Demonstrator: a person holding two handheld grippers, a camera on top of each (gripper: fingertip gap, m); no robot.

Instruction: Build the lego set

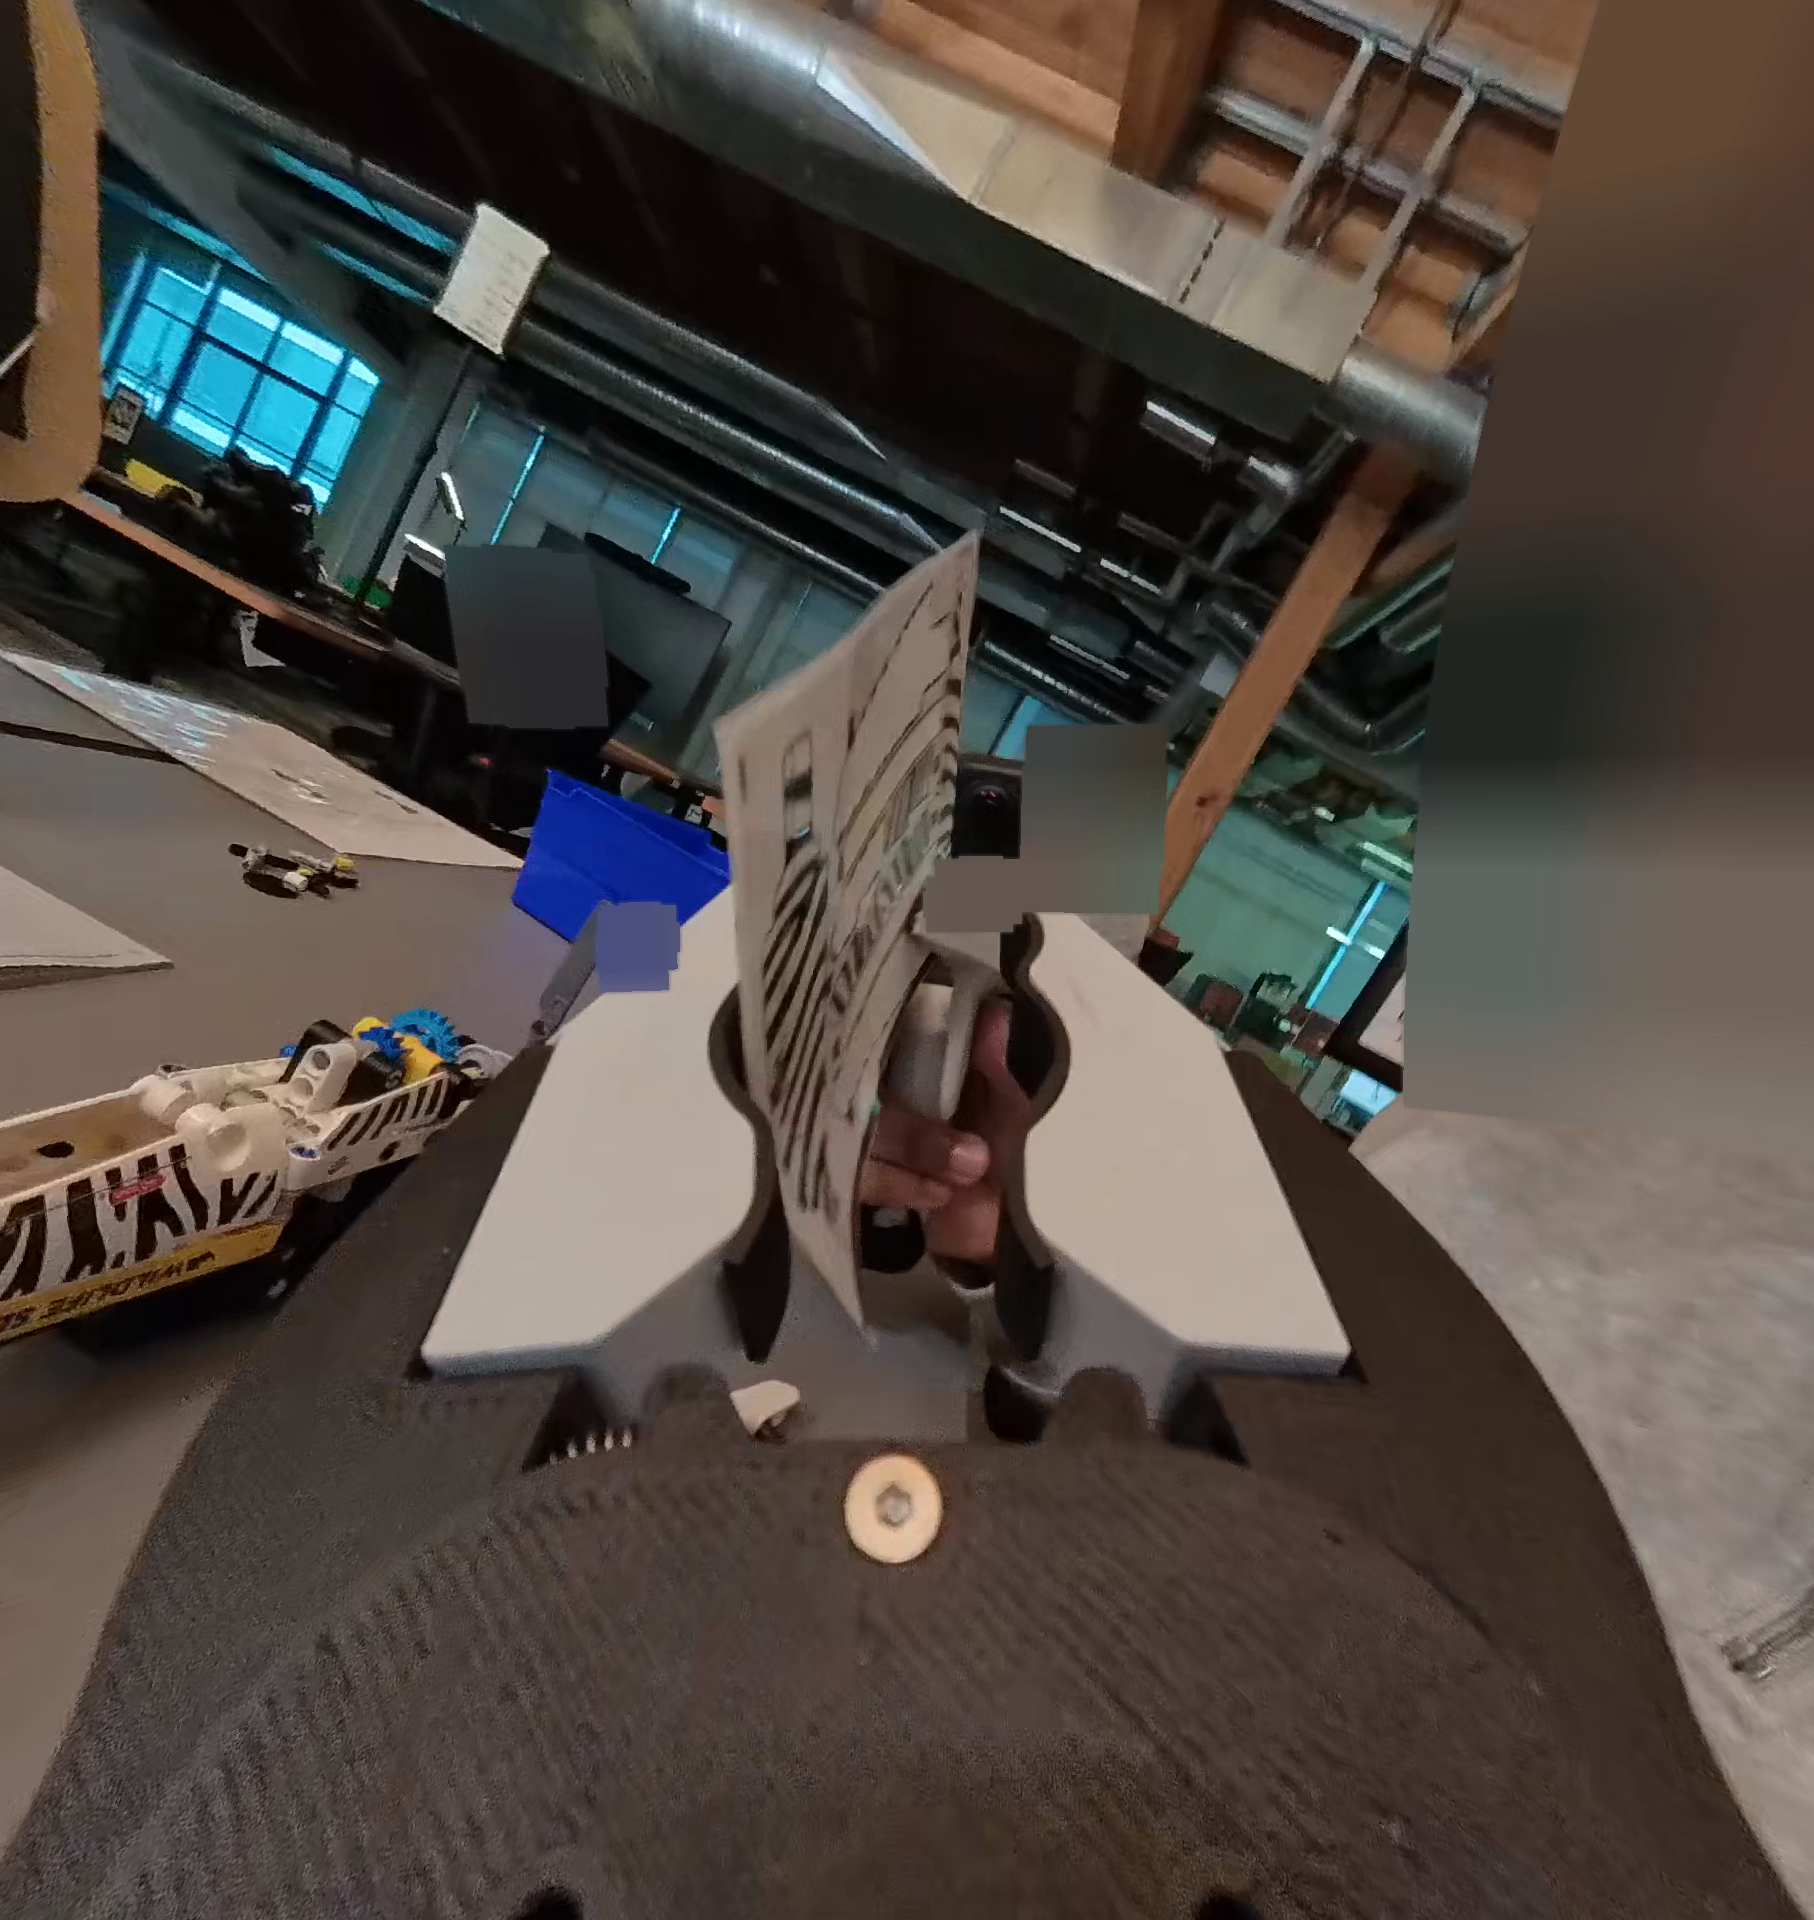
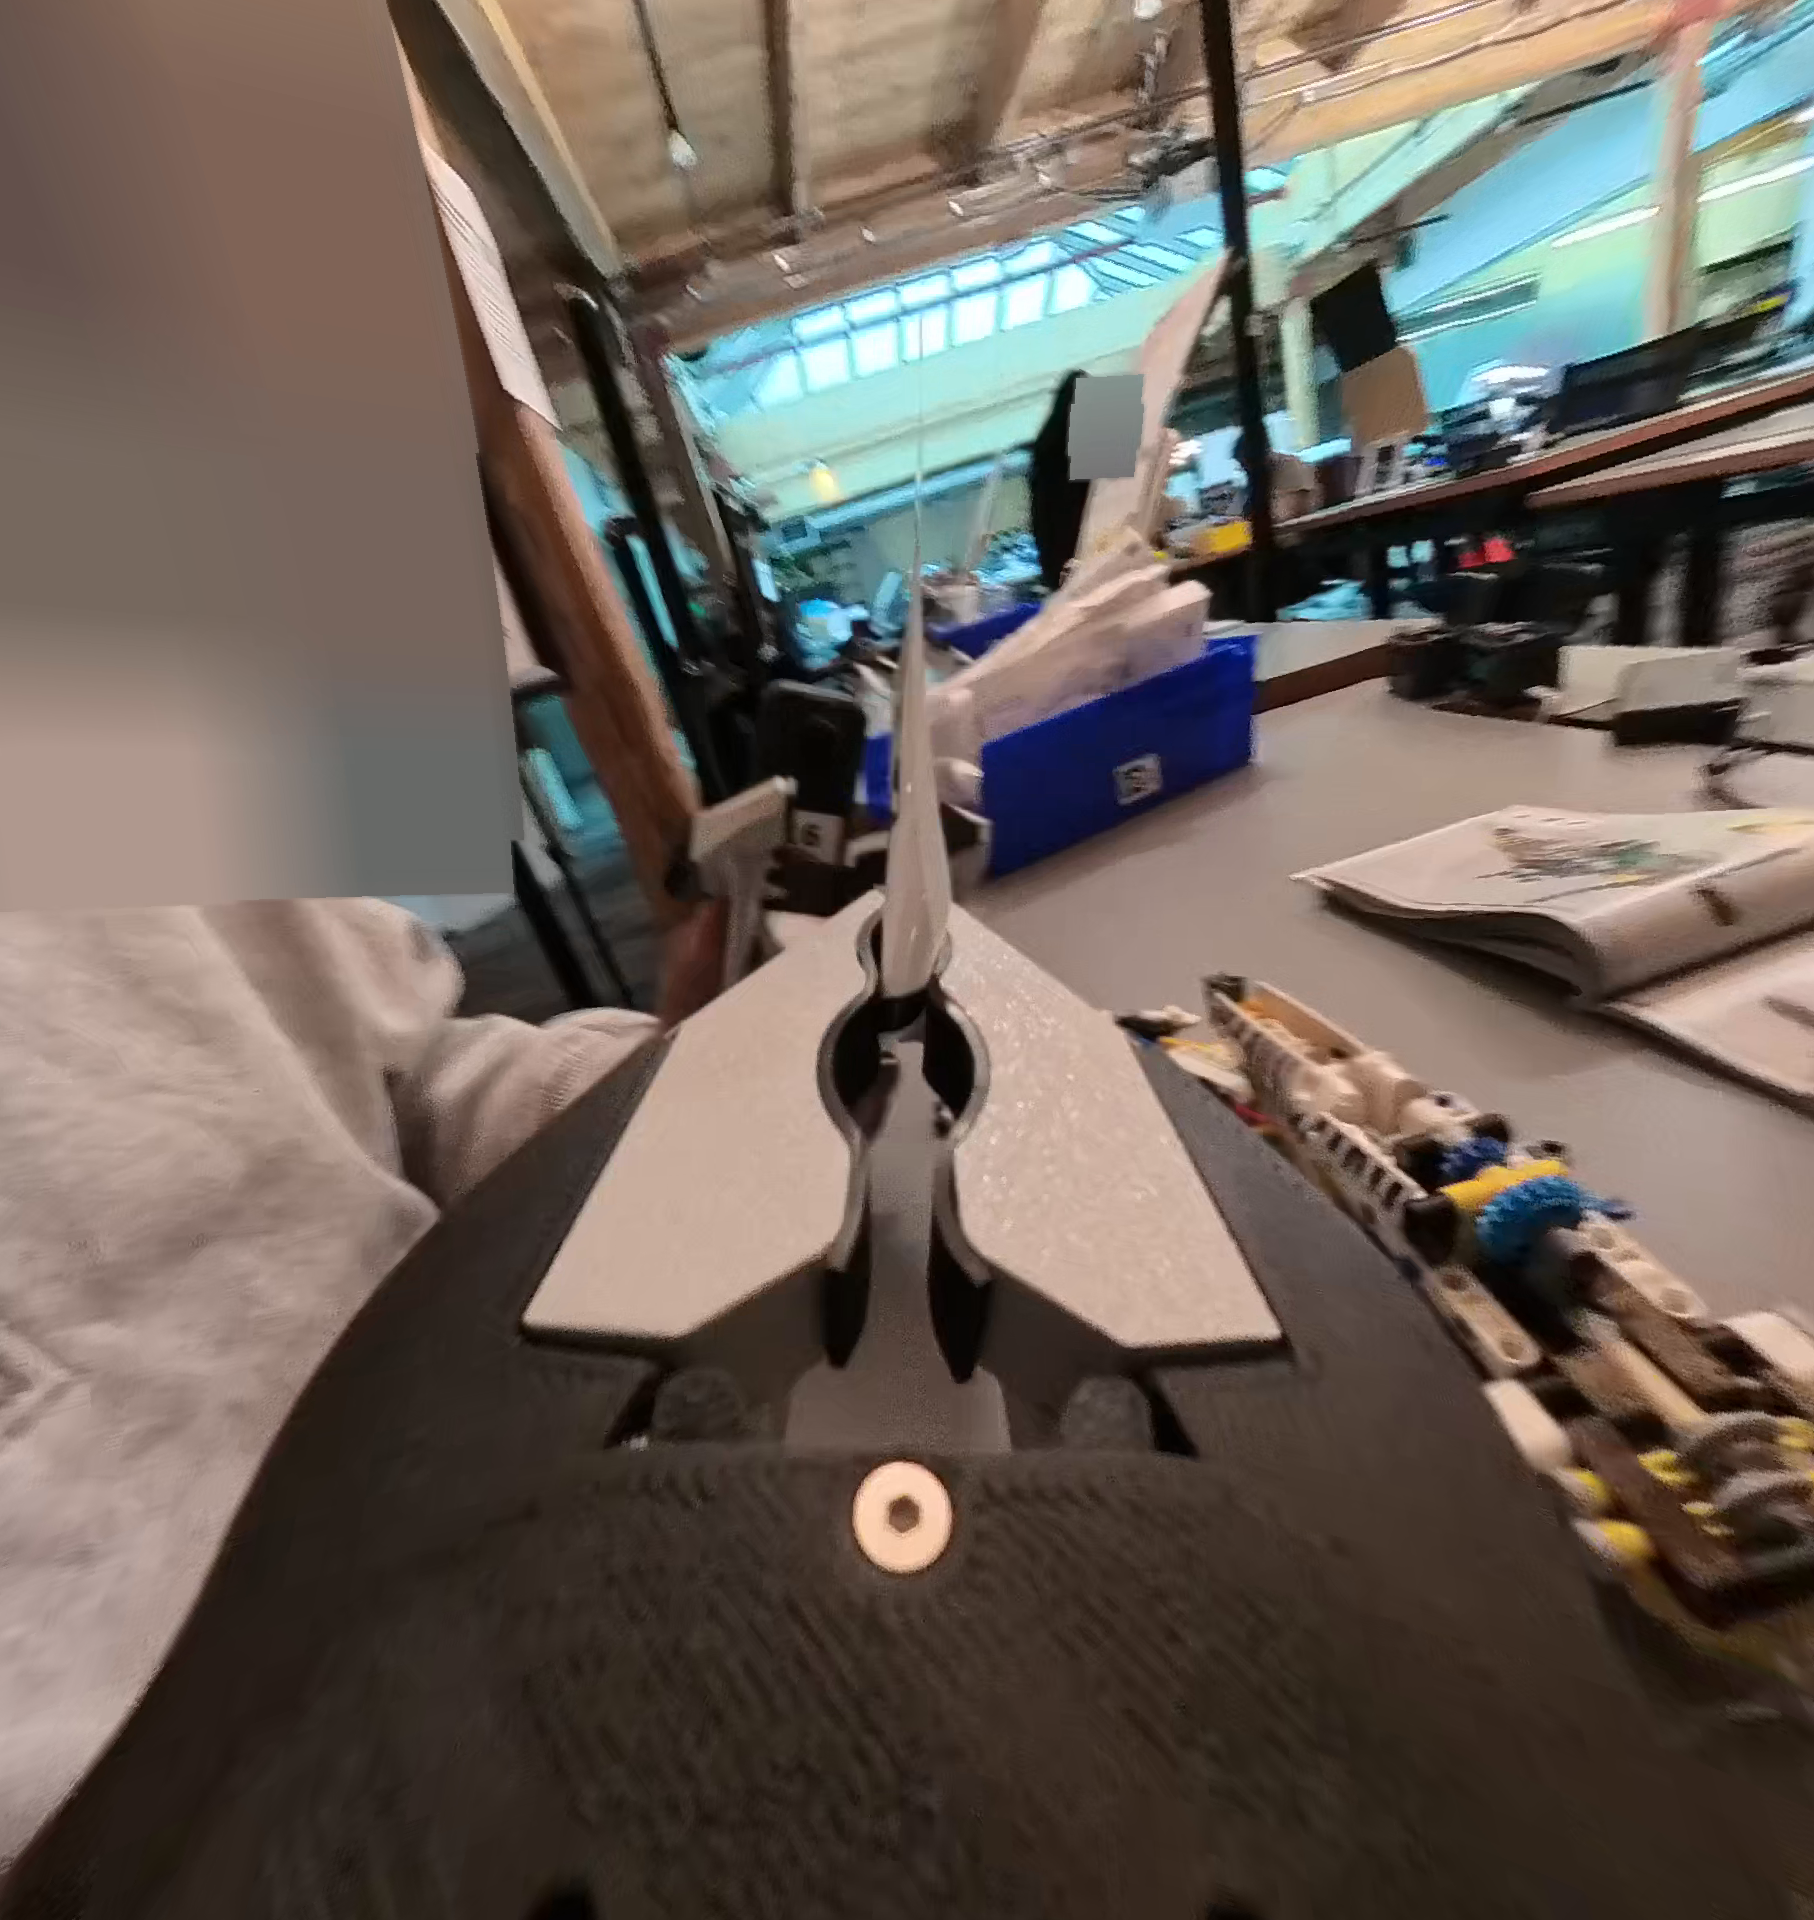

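Now the white sticker sheet with black zebra stripes (image 1: 851, 883) stands upright, its lower edge between the left tool (image 1: 887, 1039) fingers, though their contact is unclear. The right tool (image 2: 908, 940) is clamped on its edge (image 2: 915, 831). At nine o'clock, the zebra-striped lego vehicle (image 1: 155, 1174) rests on the grey surface (image 1: 134, 862).

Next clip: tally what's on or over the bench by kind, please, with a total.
Sticker sheet, held between both grippers: 1
Part-built zebra-striped lego vehicle: 1
Small loose lego sub-assembly: 1
Blue bins: 1
Open instruction booklets: 1
Handheld grippers, left and right: 2
Total: 7
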